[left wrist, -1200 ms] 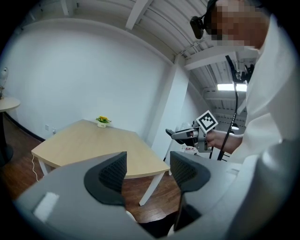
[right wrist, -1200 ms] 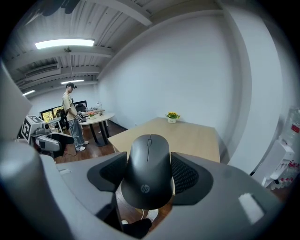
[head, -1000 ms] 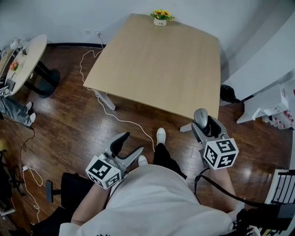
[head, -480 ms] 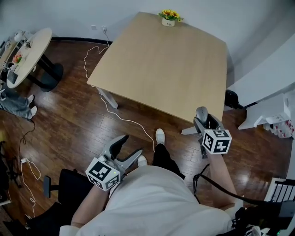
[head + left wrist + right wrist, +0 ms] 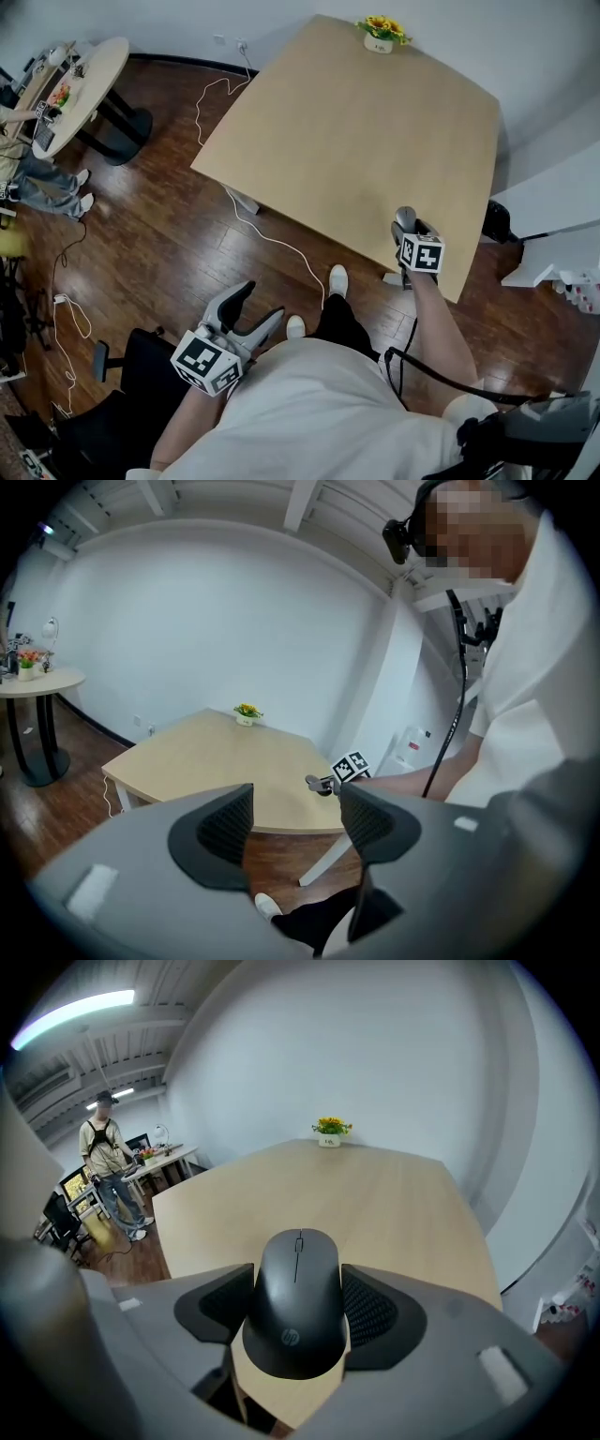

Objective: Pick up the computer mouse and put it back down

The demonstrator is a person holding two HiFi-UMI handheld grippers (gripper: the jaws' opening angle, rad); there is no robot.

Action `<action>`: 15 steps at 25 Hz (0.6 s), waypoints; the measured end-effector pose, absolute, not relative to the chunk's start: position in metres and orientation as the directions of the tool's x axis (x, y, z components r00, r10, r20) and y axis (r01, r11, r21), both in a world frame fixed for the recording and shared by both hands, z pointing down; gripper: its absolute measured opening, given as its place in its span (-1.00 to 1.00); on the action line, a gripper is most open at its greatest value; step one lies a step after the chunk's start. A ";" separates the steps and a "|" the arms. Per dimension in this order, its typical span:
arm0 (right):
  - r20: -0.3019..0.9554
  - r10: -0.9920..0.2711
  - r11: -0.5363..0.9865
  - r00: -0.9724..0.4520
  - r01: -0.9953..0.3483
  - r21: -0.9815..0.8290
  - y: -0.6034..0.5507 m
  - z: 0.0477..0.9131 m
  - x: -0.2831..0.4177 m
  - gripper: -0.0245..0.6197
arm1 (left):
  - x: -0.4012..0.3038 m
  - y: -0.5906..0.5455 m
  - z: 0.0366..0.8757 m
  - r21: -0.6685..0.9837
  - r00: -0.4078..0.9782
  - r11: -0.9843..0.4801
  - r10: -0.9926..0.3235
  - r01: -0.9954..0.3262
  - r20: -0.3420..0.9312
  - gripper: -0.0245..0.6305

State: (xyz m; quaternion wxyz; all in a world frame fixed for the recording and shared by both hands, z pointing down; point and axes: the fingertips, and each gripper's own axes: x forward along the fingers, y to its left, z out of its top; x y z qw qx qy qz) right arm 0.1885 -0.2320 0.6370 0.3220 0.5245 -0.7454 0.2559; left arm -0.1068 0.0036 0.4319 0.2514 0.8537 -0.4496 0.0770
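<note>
The computer mouse (image 5: 298,1302) sits squarely between the jaws of my right gripper (image 5: 298,1283). Both ribbed pads press against its flanks, so that gripper is clamped on it. It is a black mouse. Its scroll wheel points away from the camera toward the far side of the table, and its rounded tail faces back toward me. From the head view, the mouse (image 5: 405,219) pokes out ahead of the right gripper (image 5: 410,231) over the near right corner of the pale wooden table (image 5: 356,141), close to the front edge. In the right gripper view the tabletop (image 5: 375,1204) spreads out under and beyond the mouse, and the table's near edge shows just below it. I cannot tell whether its underside touches the wood.

My left gripper (image 5: 258,305) hangs low and well apart from the table, above the dark wood floor (image 5: 159,253) near my lap. Its own view shows the left gripper (image 5: 295,822) with its jaws spread and nothing between them. Through the gap I see the table (image 5: 216,761) and, small in the distance, the right gripper with the mouse at the table's edge.

At the far edge of the table stands a small pot of yellow flowers (image 5: 380,28). A white cable (image 5: 272,239) trails across the floor under the table's near side. A round table (image 5: 84,80) stands off to the left, and a person (image 5: 111,1180) stands beside it.
</note>
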 end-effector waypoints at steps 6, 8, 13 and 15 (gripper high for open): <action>0.786 -0.568 0.334 -0.244 -0.941 -0.052 -0.277 0.681 0.186 -0.01 | -0.095 -0.041 0.432 0.353 0.561 -0.445 -0.734 -0.823 0.383 -0.11; 0.800 -0.552 0.334 -0.235 -0.941 -0.046 -0.285 0.695 0.188 -0.01 | -0.093 -0.054 0.432 0.348 0.550 -0.435 -0.740 -0.831 0.388 -0.11; 0.826 -0.516 0.353 -0.227 -0.935 -0.037 -0.293 0.719 0.189 -0.01 | -0.086 -0.080 0.434 0.336 0.532 -0.421 -0.748 -0.842 0.397 -0.11; 0.832 -0.507 0.354 -0.224 -0.934 -0.036 -0.291 0.723 0.188 0.00 | -0.086 -0.087 0.435 0.341 0.530 -0.416 -0.748 -0.843 0.400 -0.11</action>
